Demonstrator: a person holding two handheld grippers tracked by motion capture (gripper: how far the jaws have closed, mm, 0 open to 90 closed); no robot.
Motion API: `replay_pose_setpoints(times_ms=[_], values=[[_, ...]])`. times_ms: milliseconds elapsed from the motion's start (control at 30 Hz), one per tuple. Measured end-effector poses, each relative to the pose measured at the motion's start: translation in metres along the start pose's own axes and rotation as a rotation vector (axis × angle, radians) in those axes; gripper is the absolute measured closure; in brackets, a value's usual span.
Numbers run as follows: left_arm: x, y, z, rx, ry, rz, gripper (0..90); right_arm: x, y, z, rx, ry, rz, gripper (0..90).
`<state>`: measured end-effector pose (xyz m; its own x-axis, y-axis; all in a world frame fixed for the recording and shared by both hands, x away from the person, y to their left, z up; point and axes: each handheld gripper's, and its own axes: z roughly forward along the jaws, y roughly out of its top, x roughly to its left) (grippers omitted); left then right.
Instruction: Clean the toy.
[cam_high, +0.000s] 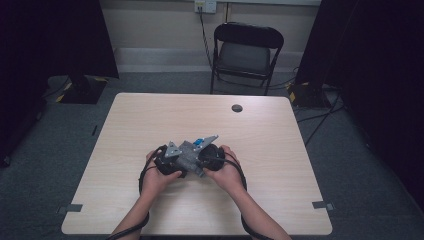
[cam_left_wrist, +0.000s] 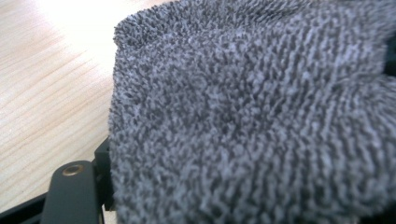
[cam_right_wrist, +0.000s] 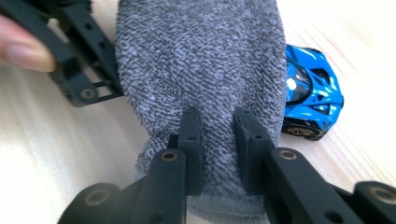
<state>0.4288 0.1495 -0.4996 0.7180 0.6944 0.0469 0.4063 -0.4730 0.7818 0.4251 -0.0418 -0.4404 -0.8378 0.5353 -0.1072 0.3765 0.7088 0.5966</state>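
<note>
Tongs first: the right tongs (cam_right_wrist: 217, 140) are pinched nearly closed on the near end of a grey terry sock (cam_right_wrist: 201, 79), a fold of the fabric caught between the two black jaws. The left tongs (cam_high: 167, 162) hold the same sock from the other side; in the left gripper view the knit (cam_left_wrist: 252, 121) bulges right over the jaws and hides them, with one black jaw arm (cam_left_wrist: 72, 193) showing at the lower left. The pictures do not show how hard those jaws press, though they stand wide with the sock stuffed between them.

Between the two hands the sock lies stretched over the light wooden counter (cam_high: 150, 115), near its middle and a little toward the person's side. Just beside the sock, on the right in the right gripper view, a shiny blue toy car (cam_right_wrist: 313, 91) sits on the counter; whether the fabric touches it I cannot tell.

Farther out, a small dark round cap (cam_high: 237, 108) sits in the counter's far part, and a black folding chair (cam_high: 247, 52) stands beyond the far edge.
</note>
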Motion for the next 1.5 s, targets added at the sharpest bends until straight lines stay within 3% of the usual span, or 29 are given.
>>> replay_pose_setpoints(times_ms=[900, 1133, 1500], values=[[0.0, 0.0, 0.0, 0.007, -0.008, -0.002, 24.4, -0.041, -0.005, 0.012, 0.044, -0.039, 0.134, 74.8], [0.0, 0.0, 0.0, 0.007, -0.007, -0.003, 24.4, -0.046, -0.004, 0.012, 0.052, -0.064, 0.143, 74.8], [0.0, 0.0, 0.0, 0.006, -0.007, -0.006, 24.4, -0.056, -0.011, 0.012, 0.034, -0.088, 0.204, 74.6]])
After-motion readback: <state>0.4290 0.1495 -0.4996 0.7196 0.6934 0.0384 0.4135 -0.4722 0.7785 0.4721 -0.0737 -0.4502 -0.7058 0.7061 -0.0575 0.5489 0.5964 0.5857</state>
